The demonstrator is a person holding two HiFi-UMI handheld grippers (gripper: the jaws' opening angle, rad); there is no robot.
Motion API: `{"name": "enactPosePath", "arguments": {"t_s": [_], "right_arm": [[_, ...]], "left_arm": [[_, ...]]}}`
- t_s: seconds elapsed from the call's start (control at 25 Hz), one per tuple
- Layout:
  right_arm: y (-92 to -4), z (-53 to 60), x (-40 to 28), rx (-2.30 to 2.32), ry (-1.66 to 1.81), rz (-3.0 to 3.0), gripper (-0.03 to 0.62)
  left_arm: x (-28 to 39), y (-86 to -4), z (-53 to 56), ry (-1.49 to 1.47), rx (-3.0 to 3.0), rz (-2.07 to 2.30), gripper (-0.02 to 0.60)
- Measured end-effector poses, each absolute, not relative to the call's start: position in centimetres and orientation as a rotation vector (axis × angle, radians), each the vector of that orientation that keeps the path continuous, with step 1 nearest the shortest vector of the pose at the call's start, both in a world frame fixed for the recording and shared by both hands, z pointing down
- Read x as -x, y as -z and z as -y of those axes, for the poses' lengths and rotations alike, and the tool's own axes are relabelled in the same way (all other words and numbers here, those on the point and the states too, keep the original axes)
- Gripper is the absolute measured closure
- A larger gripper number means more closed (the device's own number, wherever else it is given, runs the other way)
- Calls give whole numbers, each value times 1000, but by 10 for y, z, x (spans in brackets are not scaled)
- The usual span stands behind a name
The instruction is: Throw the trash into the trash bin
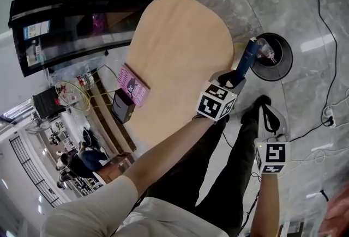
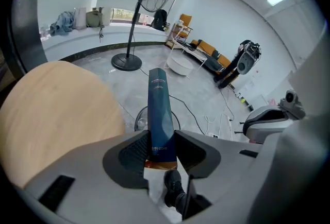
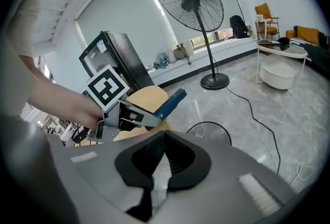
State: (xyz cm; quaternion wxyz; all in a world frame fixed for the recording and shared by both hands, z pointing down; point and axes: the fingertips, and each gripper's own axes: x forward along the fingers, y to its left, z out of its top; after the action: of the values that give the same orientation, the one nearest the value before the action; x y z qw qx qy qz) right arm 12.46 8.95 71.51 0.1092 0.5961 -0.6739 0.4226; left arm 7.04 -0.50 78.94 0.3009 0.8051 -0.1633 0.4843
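while the left tool (image 2: 161,148) pinches a blue carton (image 2: 159,99) near the trash bin (image 1: 284,67), the right tool (image 3: 164,140) is closed, empty

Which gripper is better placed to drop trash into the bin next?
Left. The left gripper is clamped on the blue carton, with the trash bin just beyond its tip. The right gripper is shut, empty and farther from the bin.

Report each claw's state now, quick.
Left claw: closed on a tall blue box.
Right claw: closed, holding nothing.
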Motion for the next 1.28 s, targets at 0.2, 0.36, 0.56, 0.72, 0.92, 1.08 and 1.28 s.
{"name": "enactPosePath", "arguments": {"t_s": [0.2,0.36,0.56,0.72,0.92,1.08,1.28], "right_arm": [[-726,-101,-154,-1805,-1252,1943,583],[-733,-108,-172,-1842,-1274,1932,583],[-745,-115,-190,-1841,-1289,1919,583],[-758,-125,-200,-1840,-1304,1903,583],[-773,-135,-211,-1846,-1324,1885,583],[-772,-133,-212,-1829,-1319,1894,583],[-748,-125,-211,-1802,-1280,1925,583]], "left_arm": [[-106,-820,-19,-1357,-2123,336,428],[-115,-850,-34,-1438,-2090,308,428],[-126,-887,-35,-1508,-2042,287,428],[-136,-916,-36,-1532,-1967,276,421],[-149,-937,-28,-1501,-1920,324,327],[-152,-930,-25,-1467,-1936,336,281],[-149,-891,-27,-1404,-1982,319,273]]}}
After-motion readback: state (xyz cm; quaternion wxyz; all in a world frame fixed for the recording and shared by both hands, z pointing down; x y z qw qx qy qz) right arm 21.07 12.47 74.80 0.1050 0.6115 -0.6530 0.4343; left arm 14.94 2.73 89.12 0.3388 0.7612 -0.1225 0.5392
